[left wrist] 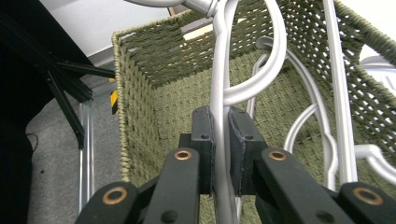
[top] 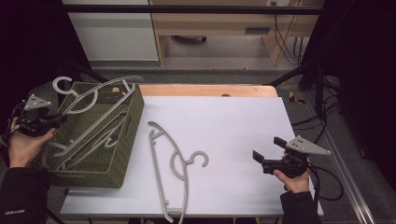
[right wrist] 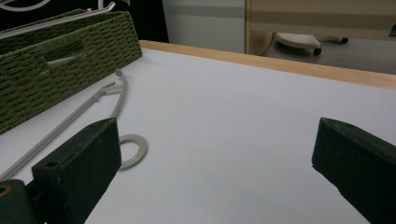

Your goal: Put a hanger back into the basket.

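High view: a person works two hand-held tools over a white-topped desk with a wooden far edge. Small white lettering on the left sleeve is too blurred to read. At the desk's left end stands a woven olive-green basket holding several grey plastic coat hangers. The left tool, at the basket's left rim, has its jaws closed on the bar of one coat hanger, which rises tilted out of the basket with its hook above the far-left corner; the left gripper view shows both black pads pressed against the grey bar. Another grey hanger lies flat on the desk just right of the basket, its hook pointing right and its lower end reaching the near edge. The right tool, well to the right of the basket and near the desk's right edge, has its jaws spread wide with nothing between them. Beyond the desk are a grey floor, pale wooden furniture, black frame bars and loose black cables.
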The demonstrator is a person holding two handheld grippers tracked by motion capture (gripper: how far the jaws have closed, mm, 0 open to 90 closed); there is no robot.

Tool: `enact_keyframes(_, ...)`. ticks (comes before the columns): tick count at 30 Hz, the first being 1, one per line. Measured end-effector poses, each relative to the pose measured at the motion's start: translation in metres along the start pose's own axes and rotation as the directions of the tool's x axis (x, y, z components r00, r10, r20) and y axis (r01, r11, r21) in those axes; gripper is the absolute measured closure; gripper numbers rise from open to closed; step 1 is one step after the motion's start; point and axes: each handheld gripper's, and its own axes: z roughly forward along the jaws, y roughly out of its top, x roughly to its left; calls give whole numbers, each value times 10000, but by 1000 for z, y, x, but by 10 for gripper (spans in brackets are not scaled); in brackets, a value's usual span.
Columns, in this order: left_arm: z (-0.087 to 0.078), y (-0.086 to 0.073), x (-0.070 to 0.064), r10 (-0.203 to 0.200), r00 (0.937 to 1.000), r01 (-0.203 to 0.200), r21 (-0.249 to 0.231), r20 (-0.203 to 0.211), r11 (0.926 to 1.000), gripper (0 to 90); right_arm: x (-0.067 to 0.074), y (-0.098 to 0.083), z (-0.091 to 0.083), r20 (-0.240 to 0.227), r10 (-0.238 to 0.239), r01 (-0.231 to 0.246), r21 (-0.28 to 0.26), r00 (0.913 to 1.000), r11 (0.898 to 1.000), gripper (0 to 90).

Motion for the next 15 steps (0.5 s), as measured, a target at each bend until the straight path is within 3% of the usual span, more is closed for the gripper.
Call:
enact_keyframes(5,-2,-6,7,127,9999,-127,69,-81,9999,816,0,-1,2,49,58,-58,58,10000,10000,17)
enact_keyframes(9,-2,-15,14,-73,9996,74,28,-283,10000,815,0,-1,3,41,32,-32,63,10000,10000,17)
enact_keyframes(12,-3,-17,17,-181,9996,178,-117,-210,9998,815,0,-1,2,103,60,-60,64,9999,10000,17)
enact_keyframes(15,-4,-13,15,147,9991,-145,60,-396,9999,815,-1,-1,2,94,79,-79,67,9999,9999,17)
